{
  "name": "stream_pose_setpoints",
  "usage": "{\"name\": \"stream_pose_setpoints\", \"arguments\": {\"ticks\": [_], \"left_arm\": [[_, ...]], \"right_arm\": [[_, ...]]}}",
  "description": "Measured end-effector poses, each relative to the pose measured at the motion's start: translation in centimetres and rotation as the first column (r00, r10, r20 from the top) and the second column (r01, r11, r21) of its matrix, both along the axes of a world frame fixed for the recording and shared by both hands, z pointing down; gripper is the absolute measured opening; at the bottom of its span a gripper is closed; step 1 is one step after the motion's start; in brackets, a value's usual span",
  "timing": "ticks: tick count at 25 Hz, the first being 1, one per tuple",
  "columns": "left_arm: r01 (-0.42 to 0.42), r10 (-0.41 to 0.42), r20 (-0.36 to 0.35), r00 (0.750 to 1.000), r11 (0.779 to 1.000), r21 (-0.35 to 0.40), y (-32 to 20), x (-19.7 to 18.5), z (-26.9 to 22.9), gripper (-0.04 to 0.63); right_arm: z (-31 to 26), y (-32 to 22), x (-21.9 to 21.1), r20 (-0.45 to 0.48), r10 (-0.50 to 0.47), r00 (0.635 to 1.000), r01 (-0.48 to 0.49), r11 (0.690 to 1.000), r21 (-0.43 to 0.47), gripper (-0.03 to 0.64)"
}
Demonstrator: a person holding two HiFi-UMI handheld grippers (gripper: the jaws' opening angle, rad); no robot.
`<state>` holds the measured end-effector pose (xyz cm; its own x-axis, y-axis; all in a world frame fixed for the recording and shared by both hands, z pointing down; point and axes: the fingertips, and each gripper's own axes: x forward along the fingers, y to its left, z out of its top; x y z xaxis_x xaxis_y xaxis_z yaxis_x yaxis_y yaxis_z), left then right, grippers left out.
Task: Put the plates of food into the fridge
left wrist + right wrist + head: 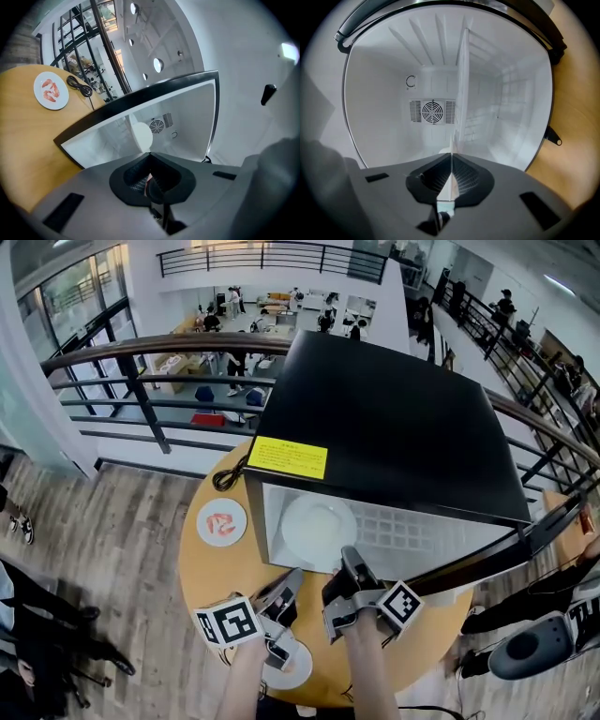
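A black mini fridge (394,418) stands open on the round wooden table (202,568). A white plate (314,526) lies on its floor, and my right gripper (349,561) is shut on the plate's near rim. In the right gripper view the plate (462,93) shows edge-on, running from my right gripper (451,155) into the white fridge interior (379,93). My left gripper (286,585) hovers shut in front of the opening, above another plate (300,669) at the table's near edge. A plate with red food (222,521) sits left of the fridge. In the left gripper view, the left gripper (150,155) shows nothing clearly between its pads.
A black cable (225,476) lies by the fridge's left rear corner, next to a yellow label (287,457). The fridge door (525,540) swings out to the right. A fan vent (432,111) marks the back wall. Behind the table runs a railing (141,381).
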<state>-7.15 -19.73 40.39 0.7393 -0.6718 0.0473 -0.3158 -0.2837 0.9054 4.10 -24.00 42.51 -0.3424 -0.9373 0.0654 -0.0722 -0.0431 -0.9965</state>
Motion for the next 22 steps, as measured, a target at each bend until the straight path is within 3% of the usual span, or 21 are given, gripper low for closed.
{"name": "stream_pose_setpoints", "arguments": {"ticks": [5, 10, 22], "left_arm": [[-0.050, 0.044, 0.104, 0.994, 0.997, 0.055, 0.2, 1.6, 0.0, 0.007], [-0.082, 0.058, 0.234, 0.970, 0.992, 0.091, -0.2, 2.4, 0.4, 0.006], [-0.069, 0.039, 0.252, 0.967, 0.992, 0.110, -2.5, 3.3, 0.2, 0.006]], "right_arm": [[-0.3, -1.0, -0.1, -0.039, 0.021, 0.999, -0.022, 0.999, -0.033, 0.020], [-1.0, -1.0, -0.3, -0.125, -0.007, 0.992, 0.000, 0.998, -0.059, 0.021], [-0.7, 2.0, 1.7, -0.236, 0.007, 0.972, -0.016, 0.999, -0.036, 0.034]]}}
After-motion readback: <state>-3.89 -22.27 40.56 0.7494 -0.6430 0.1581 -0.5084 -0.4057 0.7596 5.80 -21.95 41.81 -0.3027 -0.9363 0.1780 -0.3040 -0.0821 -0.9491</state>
